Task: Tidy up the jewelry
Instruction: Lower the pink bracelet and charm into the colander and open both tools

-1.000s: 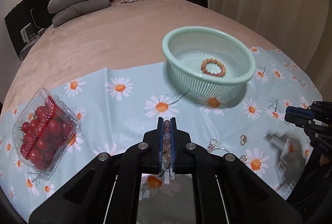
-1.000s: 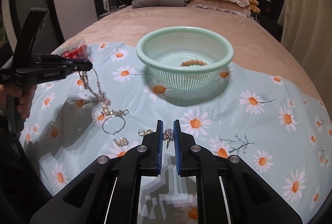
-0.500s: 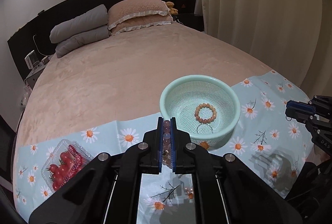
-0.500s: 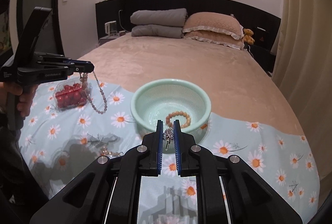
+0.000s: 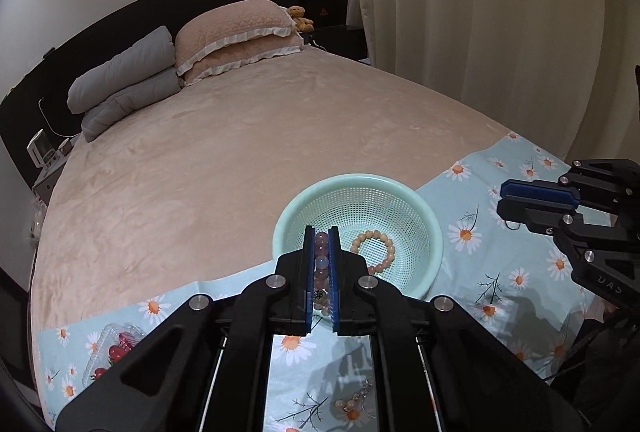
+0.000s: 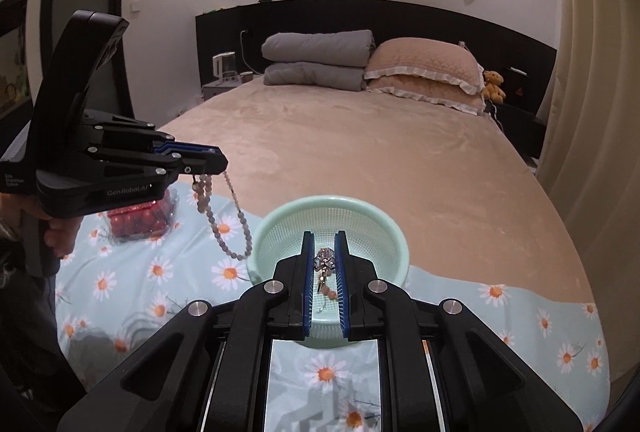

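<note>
Setting: a beige-covered bed (image 5: 248,160) with a pale blue daisy-print cloth (image 5: 500,256) across its foot.
Left wrist view: left gripper (image 5: 322,232) clamps a pinkish bead necklace (image 5: 321,264); the mint green mesh plastic basket (image 5: 434,252), holding a peach bead bracelet (image 5: 374,248), lies just ahead and below.
Right wrist view: right gripper (image 6: 325,238) pinches a small silver charm (image 6: 325,259) directly over the basket, held level; the necklace hangs left of the rim.

The left gripper (image 5: 322,232) hides part of the tomato box (image 5: 110,356) and necklace (image 5: 321,264).
</note>
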The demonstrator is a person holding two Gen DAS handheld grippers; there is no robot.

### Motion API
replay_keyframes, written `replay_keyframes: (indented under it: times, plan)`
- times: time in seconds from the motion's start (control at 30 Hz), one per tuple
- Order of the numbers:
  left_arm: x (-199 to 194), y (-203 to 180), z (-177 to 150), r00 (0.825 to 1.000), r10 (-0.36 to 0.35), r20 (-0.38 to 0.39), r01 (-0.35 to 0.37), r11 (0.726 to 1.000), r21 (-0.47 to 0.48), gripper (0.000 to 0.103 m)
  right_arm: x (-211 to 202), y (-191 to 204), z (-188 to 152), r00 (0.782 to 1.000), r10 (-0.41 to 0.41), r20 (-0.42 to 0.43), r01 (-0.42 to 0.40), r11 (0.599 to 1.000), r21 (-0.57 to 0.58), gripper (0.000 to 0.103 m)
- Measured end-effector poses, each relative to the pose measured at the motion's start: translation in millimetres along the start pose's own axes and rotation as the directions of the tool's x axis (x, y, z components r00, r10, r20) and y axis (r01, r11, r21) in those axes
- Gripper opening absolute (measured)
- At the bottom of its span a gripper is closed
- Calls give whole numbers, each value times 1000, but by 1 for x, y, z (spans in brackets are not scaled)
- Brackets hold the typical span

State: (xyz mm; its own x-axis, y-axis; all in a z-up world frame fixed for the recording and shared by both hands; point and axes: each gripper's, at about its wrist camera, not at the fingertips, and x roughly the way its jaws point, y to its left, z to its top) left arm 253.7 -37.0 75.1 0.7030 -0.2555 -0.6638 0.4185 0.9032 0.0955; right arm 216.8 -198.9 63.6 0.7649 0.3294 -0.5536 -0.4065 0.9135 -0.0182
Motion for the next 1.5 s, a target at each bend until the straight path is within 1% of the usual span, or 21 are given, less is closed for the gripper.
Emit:
replay_keyframes:
  times: [0.03,0.1,0.2,0.47,0.57,0.67,0.8,0.9,0.97,1.07,1.13,1.17,1.2,1.23,1.27,1.3,1.33,1.37,1.4,1.47,1.5]
  plan:
    - [5,-1,2,1000,-3,-4,3,1000,3,6,5,-3,1,1000,-13,-3,13,1000,8,10]
    - [15,-4,4,1000,-6,-17,7,1000,11,6,16,-7,1,1000,3,-16,-3,1000,25,10]
    - [30,-6,3,999,-18,-39,19,1000,20,6,36,-10,-1,998,-12,-59,13,1000,15,10]
    - [78,-4,-12,991,-61,-117,62,998,1,6,99,-10,-22,983,27,-181,-23,999,23,10]
    - [97,-4,-20,985,-85,-152,83,996,-23,6,122,-10,-35,973,37,-227,-30,999,35,10]
    - [118,-3,-27,975,-115,-191,110,993,-40,6,141,-12,-44,965,54,-258,-41,998,56,10]
    - [137,-7,-34,966,-134,-222,127,991,-46,6,161,-13,-52,954,60,-294,-44,997,62,10]
    - [148,-12,-37,960,-137,-245,132,991,-38,6,172,-15,-57,948,66,-312,-44,996,76,10]
    - [157,-16,-40,952,-142,-270,139,990,-29,7,177,-15,-57,947,54,-317,-33,997,72,11]
    - [166,-15,-45,951,-129,-282,124,992,-35,7,178,-14,-56,948,42,-316,-26,998,54,11]
    - [166,-12,-46,953,-122,-278,113,992,-48,16,175,-14,-56,949,30,-314,-17,999,45,11]
    - [163,-10,-46,957,-107,-268,99,994,-44,33,172,-15,-55,950,29,-312,-17,999,40,12]
    - [158,-7,-45,963,-90,-252,83,996,-39,53,169,-16,-55,951,28,-308,-18,999,34,15]
    - [152,-4,-44,970,-80,-228,75,997,-32,60,165,-16,-55,954,14,-300,-6,1000,25,30]
    - [144,-1,-42,976,-78,-205,74,997,-26,64,159,-16,-54,959,-11,-282,16,1000,15,53]
    - [137,2,-40,980,-71,-185,68,997,-24,74,152,-18,-53,966,-33,-256,36,999,8,60]
    - [129,6,-39,985,-59,-162,56,998,-24,81,145,-19,-52,971,-44,-235,47,999,8,65]
    - [121,9,-37,989,-46,-139,43,999,-22,89,140,-22,-50,973,-44,-226,48,999,14,67]
    - [112,13,-36,993,-32,-115,29,999,-25,93,135,-23,-50,975,-44,-218,50,999,19,68]
    - [95,21,-33,996,-15,-83,12,999,-40,97,125,-26,-47,978,-66,-198,71,997,16,78]
    - [87,25,-32,997,-8,-71,4,999,-46,97,120,-27,-46,979,-74,-190,78,997,13,79]
